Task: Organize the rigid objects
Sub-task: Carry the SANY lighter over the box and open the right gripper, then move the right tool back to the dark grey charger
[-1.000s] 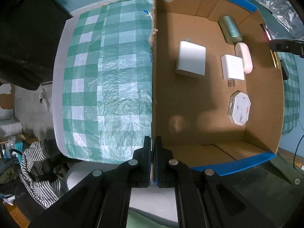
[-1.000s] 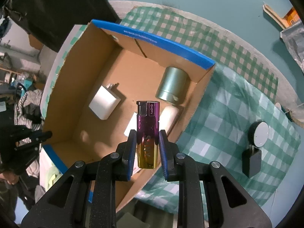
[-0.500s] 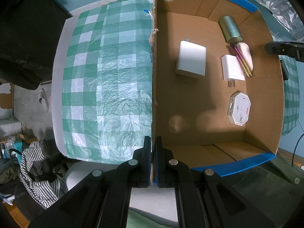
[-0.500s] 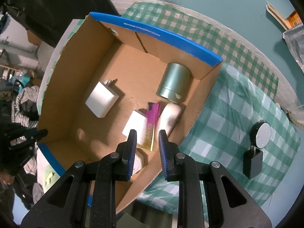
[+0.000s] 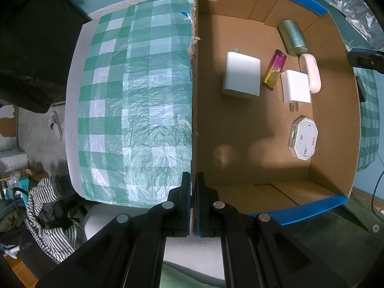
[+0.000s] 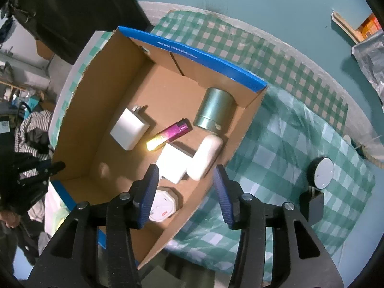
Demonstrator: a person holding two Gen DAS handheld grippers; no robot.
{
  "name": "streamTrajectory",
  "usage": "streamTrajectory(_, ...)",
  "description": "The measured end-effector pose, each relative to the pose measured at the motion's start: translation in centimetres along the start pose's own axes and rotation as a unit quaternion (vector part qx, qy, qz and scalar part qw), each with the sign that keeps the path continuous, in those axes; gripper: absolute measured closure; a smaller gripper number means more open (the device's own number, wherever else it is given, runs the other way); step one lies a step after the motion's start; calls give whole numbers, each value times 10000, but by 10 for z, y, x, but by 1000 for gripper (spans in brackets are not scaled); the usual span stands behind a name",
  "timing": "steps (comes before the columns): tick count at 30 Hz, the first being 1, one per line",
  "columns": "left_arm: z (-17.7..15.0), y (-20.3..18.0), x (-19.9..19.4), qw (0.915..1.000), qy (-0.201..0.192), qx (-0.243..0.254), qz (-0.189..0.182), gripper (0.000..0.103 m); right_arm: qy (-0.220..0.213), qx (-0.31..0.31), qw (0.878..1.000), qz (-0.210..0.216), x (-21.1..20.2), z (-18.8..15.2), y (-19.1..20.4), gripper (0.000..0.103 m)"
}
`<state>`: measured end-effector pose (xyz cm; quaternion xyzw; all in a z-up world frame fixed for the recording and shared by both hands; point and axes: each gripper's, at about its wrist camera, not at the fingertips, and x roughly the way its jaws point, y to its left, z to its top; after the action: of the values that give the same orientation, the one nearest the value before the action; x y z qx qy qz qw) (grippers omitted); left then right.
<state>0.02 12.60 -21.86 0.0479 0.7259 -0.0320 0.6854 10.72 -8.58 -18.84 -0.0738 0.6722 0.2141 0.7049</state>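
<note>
We hover the right tongs above the cardboard box, blades spread with nothing between them; they have just been opening. The lighter lies flat on the box floor, between the big white charger and the small white charger, its cap end pointing toward one o'clock at the green tin. The pale oval case sits at three o'clock of the small charger, and the white octagonal box peeks out behind the left blade.

Our left tongs are pressed together on the box's wall, pinching the cardboard and steadying it.

Next, we judge, comes the fetch: at three o'clock on the checked cloth over the bench wait a round black-and-silver disc and a dark block just below it. To do it well, we lift clear of the box rim before swinging over, and keep the left pinch firm.

Hard to tell: whether the disc and block touch, and what the block is. The octagonal box is half hidden.
</note>
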Motion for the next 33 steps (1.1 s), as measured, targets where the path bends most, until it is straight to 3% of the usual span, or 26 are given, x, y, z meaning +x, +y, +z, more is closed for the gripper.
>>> streamTrajectory(3, 0, 0, 0, 10000, 0, -1, -3, 99, -23, 27, 10000, 17, -4, -2, -3, 56)
streamTrajectory(8, -1, 0, -1, 10000, -15, 15, 8, 99, -135, 11, 9999, -16, -14, -6, -10, 44)
streamTrajectory(14, -1, 0, -3, 10000, -23, 26, 29, 99, -205, 23, 9996, -190, -22, -14, -31, 41)
streamTrajectory(33, -1, 1, -8, 10000, -28, 24, 73, 99, 159, 556, 9956, -740, 9, -63, -160, 41)
